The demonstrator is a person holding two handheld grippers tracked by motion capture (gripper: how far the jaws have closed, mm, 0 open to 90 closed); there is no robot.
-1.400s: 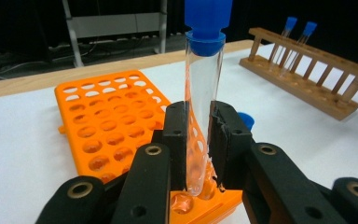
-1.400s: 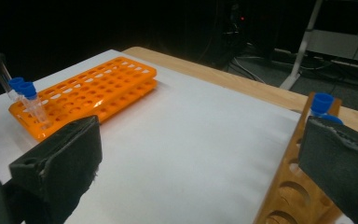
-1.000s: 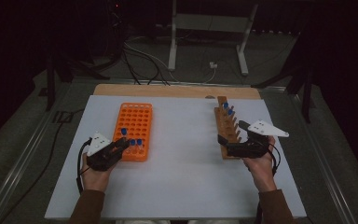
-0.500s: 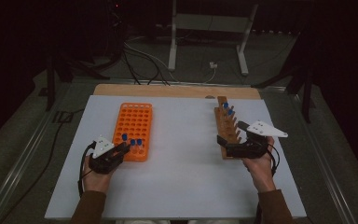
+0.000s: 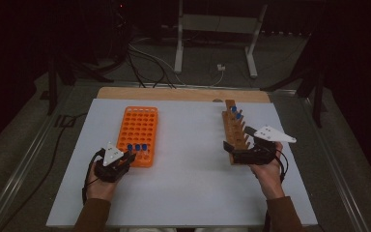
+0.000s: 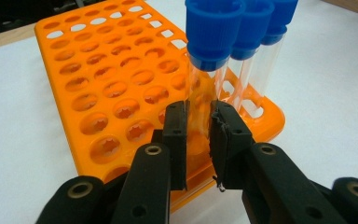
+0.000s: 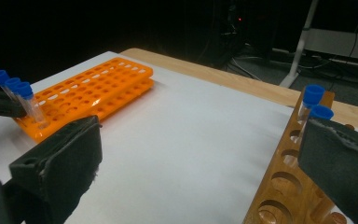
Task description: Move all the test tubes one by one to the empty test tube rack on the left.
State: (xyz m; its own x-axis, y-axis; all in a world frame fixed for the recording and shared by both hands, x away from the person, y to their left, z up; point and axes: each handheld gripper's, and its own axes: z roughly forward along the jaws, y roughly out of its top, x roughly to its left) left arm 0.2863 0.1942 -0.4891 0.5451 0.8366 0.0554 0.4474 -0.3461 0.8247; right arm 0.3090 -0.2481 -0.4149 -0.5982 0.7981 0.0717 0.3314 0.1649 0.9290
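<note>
1. The left gripper [image 6: 198,140] stands with its two black jaws narrowed around the clear wall of a blue-capped transparent plastic test tube [image 6: 204,88], gripping it below the cap; the jaw pads appear to touch the tube on both sides.
2. That tube sits upright in the near-edge row of the orange plastic many-holed tube rack [image 6: 116,88], directly ahead of the gripper, with two more blue-capped clear tubes [image 6: 256,60] just beyond it in the same row.
3. In the high view the left gripper [image 5: 125,158] meets the rack's near end, and the rack [image 5: 137,133] stretches away from it across the white table top [image 5: 188,183].
4. The right gripper [image 7: 200,163] has its padded jaws spread wide and holds nothing; a long wooden rack with round holes [image 7: 284,186] lies just under and ahead of its right-hand jaw, carrying two blue-capped tubes [image 7: 310,109] at the far end.
5. In the high view the right gripper [image 5: 232,151] rests at the wooden rack's [image 5: 234,133] near end.
6. Judged from this, the tube is light, stiff and smooth-walled, so it could slip or tilt under a loose pinch; a hold on the bare wall just beneath the cap, lifted straight up, looks safest, with moderate squeeze since thin plastic may crack.
</note>
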